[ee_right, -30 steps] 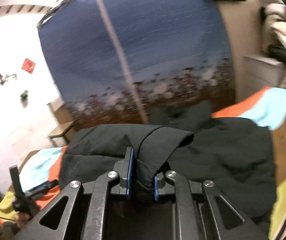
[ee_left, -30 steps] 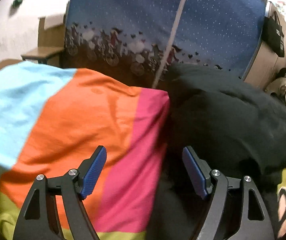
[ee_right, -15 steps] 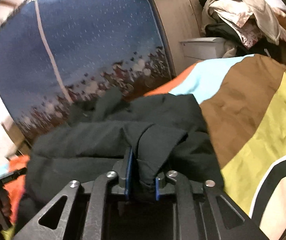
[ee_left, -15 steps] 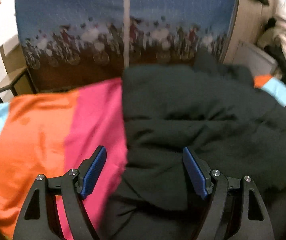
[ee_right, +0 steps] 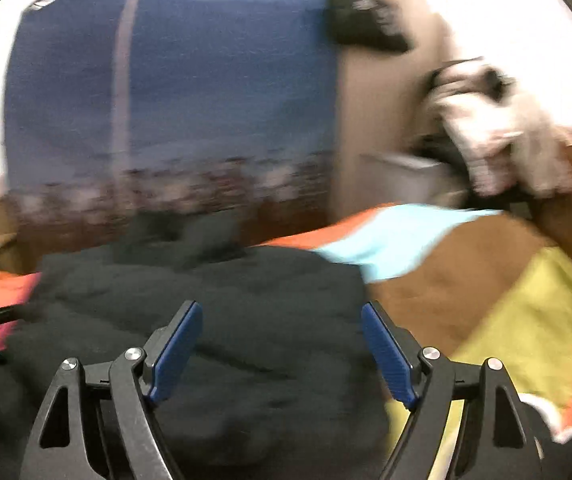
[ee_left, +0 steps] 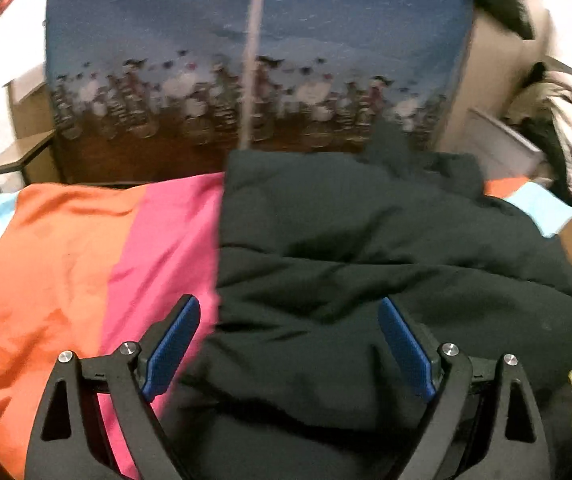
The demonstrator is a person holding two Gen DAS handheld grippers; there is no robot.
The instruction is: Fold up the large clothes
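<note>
Jacket [ee_left: 386, 248] under both tools | left tool [ee_left: 286, 344] opening | right tool [ee_right: 281, 352] opening

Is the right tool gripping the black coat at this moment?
No, the right tool is opening, and the black coat lies untouched below its pads.

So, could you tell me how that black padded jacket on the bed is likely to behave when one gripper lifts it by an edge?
The black jacket would probably sag and unfold, since it lies in soft, creased folds. Its puffy, quilted look suggests it is bulky but fairly light. The fabric may slip if only a thin layer is pinched.
</note>
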